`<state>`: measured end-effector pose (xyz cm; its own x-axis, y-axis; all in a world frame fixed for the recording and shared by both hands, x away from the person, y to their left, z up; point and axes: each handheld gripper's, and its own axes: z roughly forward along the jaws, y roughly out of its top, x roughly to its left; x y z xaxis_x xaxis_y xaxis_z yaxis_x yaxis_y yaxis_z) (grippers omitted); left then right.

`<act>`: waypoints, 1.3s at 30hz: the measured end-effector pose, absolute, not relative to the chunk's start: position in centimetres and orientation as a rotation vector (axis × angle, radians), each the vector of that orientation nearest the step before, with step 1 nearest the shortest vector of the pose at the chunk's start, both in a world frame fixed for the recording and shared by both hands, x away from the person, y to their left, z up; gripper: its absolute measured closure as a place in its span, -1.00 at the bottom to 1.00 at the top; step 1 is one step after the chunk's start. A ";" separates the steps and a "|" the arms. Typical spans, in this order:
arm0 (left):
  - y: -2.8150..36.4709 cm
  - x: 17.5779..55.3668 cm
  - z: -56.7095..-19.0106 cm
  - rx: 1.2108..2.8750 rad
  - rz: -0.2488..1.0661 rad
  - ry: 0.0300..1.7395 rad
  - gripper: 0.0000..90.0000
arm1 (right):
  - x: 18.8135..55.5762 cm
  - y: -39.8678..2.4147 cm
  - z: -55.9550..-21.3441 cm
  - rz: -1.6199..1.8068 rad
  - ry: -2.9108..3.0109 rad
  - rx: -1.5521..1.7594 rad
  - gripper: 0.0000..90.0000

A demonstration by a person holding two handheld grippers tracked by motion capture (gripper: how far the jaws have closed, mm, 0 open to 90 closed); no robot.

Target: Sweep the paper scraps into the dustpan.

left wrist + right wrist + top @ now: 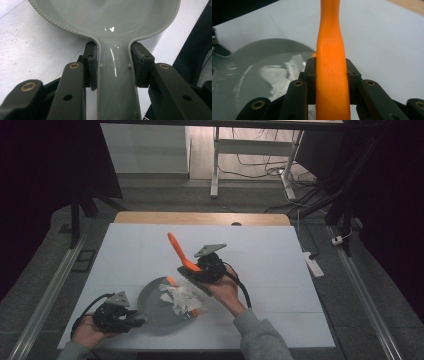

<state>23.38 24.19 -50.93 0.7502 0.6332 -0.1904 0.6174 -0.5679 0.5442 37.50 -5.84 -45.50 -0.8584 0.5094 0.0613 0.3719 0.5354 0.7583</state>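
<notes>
my left gripper [131, 320] clamps the grey dustpan's [156, 304] handle, pan flat on the white table [280, 270]. crumpled paper [179, 297] sits inside. my right gripper [200, 270] pinches the orange brush [179, 251] handle, lifted beyond. sweep looks finished; next likely calls for carrying the pan level.

Grey sleeves [260, 335] are worn; black grippers with brass-ringed screw holes, grey three-cornered plates [210, 249] and black cables [244, 292] are seen.

White table [280, 270] — grey dustpan [150, 302] (paper-filled) resting there.
</notes>
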 end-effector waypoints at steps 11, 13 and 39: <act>24.2 23.3 -50.9 2.349 0.035 0.936 0.37 | 38.6 -8.9 -46.7 1.104 2.535 0.910 0.56; 24.2 23.3 -50.9 2.350 0.035 0.935 0.37 | 38.8 -9.0 -46.9 1.081 2.529 0.918 0.56; 24.1 23.4 -51.0 2.351 0.037 0.932 0.37 | 37.0 -1.6 -49.0 1.108 2.740 0.768 0.56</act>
<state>23.35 24.14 -50.96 0.7528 0.6312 -0.1866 0.6143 -0.5717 0.5439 36.99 -1.61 -48.99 -0.8698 0.4824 0.1037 0.4188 0.6108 0.6720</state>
